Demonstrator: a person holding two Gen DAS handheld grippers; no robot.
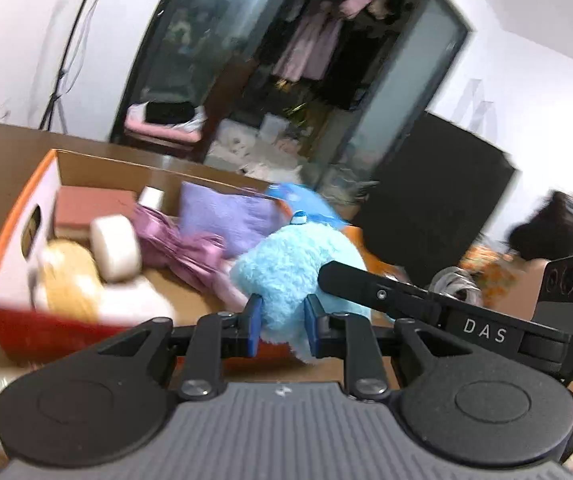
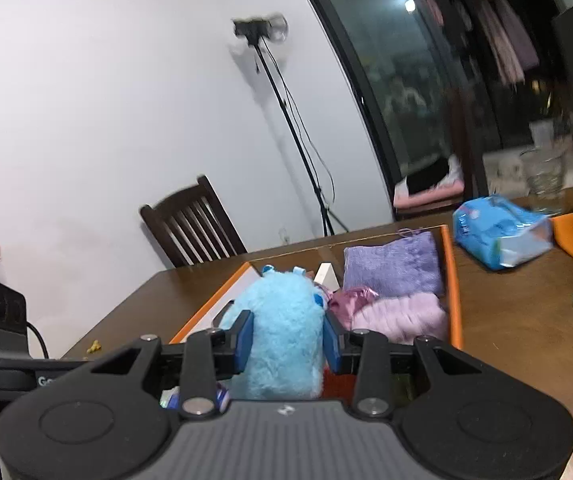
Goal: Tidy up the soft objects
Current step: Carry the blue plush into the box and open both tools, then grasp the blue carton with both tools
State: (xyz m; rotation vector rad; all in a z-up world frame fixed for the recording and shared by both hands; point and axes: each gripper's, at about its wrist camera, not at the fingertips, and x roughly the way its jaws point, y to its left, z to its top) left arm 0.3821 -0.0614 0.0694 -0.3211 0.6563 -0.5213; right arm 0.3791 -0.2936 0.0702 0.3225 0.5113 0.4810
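A fluffy light-blue plush toy [image 1: 298,272] [image 2: 282,336] hangs over the near edge of an orange-rimmed cardboard box [image 1: 18,216] [image 2: 452,280]. My left gripper [image 1: 283,322] is shut on the toy's lower part, with fur bulging between the blue pads. My right gripper [image 2: 286,340] is shut on the toy's body from the other side. In the left wrist view, one of the right gripper's black fingers [image 1: 350,280] lies against the plush. The box holds a folded purple towel [image 1: 226,216] [image 2: 394,268], a mauve satin cloth [image 1: 182,248] [image 2: 350,300], a pale pink fluffy piece [image 2: 402,316] and a tan plush [image 1: 70,276].
The box also holds a white round object [image 1: 116,248], a reddish-brown block [image 1: 86,208] and a small white carton [image 2: 328,274]. A blue plastic packet [image 2: 498,236] lies on the brown table [image 2: 518,328] right of the box. A dark chair [image 2: 194,224] and a tripod stand [image 2: 298,132] are behind.
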